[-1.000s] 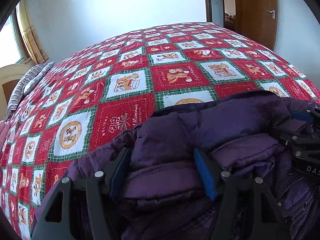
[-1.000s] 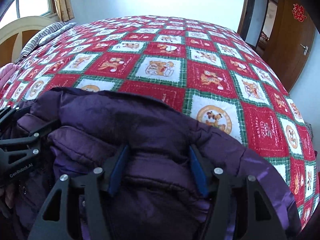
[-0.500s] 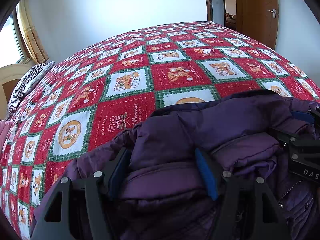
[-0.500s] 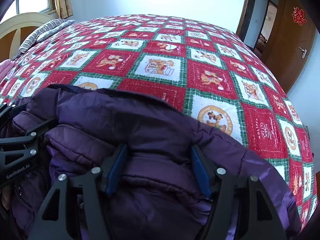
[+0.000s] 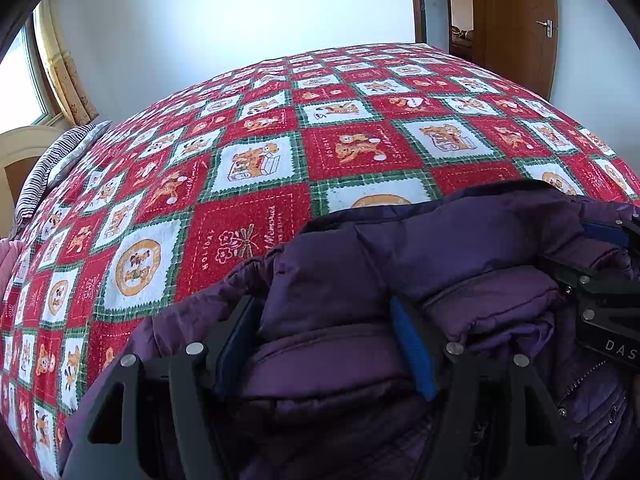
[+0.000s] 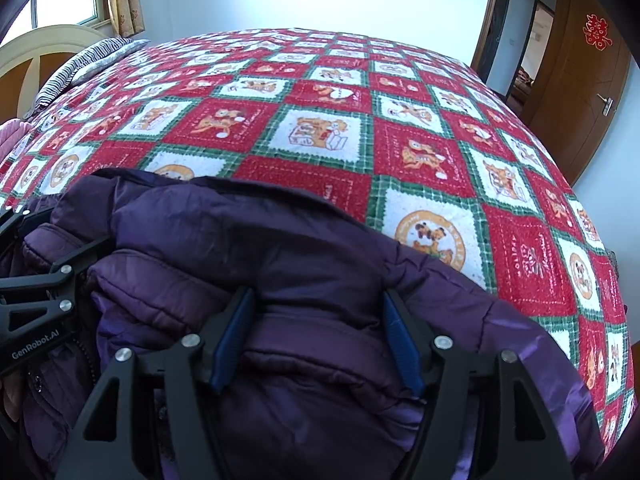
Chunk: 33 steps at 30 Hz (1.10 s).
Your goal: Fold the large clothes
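Observation:
A dark purple padded jacket [image 5: 440, 248] lies bunched on the near part of the bed; it also shows in the right wrist view [image 6: 260, 248]. My left gripper [image 5: 328, 332] has its blue-padded fingers clamped on a thick fold of the jacket. My right gripper [image 6: 316, 328] is clamped on another thick fold of it. Each gripper shows at the edge of the other's view: the right one [image 5: 600, 292] at the right side, the left one [image 6: 36, 292] at the left side. The jacket's zipper [image 5: 580, 380] shows between them.
The bed is covered by a red, green and white checked blanket with bear pictures [image 5: 248, 220], also in the right wrist view [image 6: 400, 148]. A striped pillow [image 6: 84, 64] lies by the headboard at the left. A brown door [image 6: 580, 80] stands at the right.
Both grippers have risen slightly with the jacket still held; the blanket shows a little lower and further off in both views.

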{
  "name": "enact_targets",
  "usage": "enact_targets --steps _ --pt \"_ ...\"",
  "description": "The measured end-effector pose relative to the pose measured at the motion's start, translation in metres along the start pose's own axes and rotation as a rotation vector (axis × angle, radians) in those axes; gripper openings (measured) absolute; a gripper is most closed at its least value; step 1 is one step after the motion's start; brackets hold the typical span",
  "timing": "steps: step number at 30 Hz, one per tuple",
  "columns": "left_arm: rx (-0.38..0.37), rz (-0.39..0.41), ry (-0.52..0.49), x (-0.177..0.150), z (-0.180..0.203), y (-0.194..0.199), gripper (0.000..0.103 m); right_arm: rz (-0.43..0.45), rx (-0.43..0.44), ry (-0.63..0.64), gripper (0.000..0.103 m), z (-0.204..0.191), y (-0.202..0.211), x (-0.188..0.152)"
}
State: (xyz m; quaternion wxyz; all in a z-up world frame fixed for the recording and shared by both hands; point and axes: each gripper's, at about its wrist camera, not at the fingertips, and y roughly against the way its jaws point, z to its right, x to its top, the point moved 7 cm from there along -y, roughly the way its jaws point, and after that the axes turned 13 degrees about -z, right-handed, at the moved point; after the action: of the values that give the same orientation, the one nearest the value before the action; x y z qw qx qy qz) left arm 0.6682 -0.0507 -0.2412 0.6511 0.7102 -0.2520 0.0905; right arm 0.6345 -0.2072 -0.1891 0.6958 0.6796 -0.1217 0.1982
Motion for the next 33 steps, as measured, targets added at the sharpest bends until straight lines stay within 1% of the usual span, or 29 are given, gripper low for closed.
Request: enact_targets --steps 8,15,17,19,20,22,23,25,28,31,33 --pt "0.002 -0.001 0.0 0.0 0.0 0.0 0.07 -0.004 -0.013 -0.002 0.07 0.001 -0.003 0.0" --pt "0.023 -0.01 -0.007 0.002 -0.001 -0.002 0.071 -0.031 -0.041 0.013 0.07 -0.001 -0.003 0.003" --pt "0.01 -0.025 -0.003 0.005 -0.003 0.001 0.072 -0.044 -0.021 0.011 0.07 0.0 -0.001 0.006" --pt "0.006 -0.033 0.008 0.008 -0.007 0.013 0.071 -0.054 0.037 -0.008 0.071 0.008 0.007 0.009" --pt "0.007 -0.023 0.016 0.01 -0.011 0.025 0.071 -0.053 0.047 -0.015 0.071 0.01 0.011 0.008" --pt "-0.017 0.036 0.039 0.01 -0.018 0.056 0.071 -0.006 0.074 -0.041 0.075 0.018 0.036 0.004" --pt "-0.035 0.065 0.05 0.007 -0.022 0.074 0.071 0.019 0.074 -0.043 0.077 0.021 0.048 0.0" --pt "-0.042 0.095 0.047 -0.003 -0.027 0.098 0.072 0.033 0.074 -0.041 0.078 0.025 0.066 -0.012" --pt "-0.014 0.1 0.031 -0.037 -0.031 0.121 0.072 0.022 0.096 -0.037 0.078 0.025 0.082 -0.038" --pt "0.029 0.059 0.011 -0.084 -0.032 0.128 0.072 0.001 0.102 -0.036 0.078 0.025 0.095 -0.076" --pt "0.045 0.039 0.023 -0.118 -0.036 0.132 0.072 -0.022 0.101 -0.056 0.078 0.027 0.101 -0.108"
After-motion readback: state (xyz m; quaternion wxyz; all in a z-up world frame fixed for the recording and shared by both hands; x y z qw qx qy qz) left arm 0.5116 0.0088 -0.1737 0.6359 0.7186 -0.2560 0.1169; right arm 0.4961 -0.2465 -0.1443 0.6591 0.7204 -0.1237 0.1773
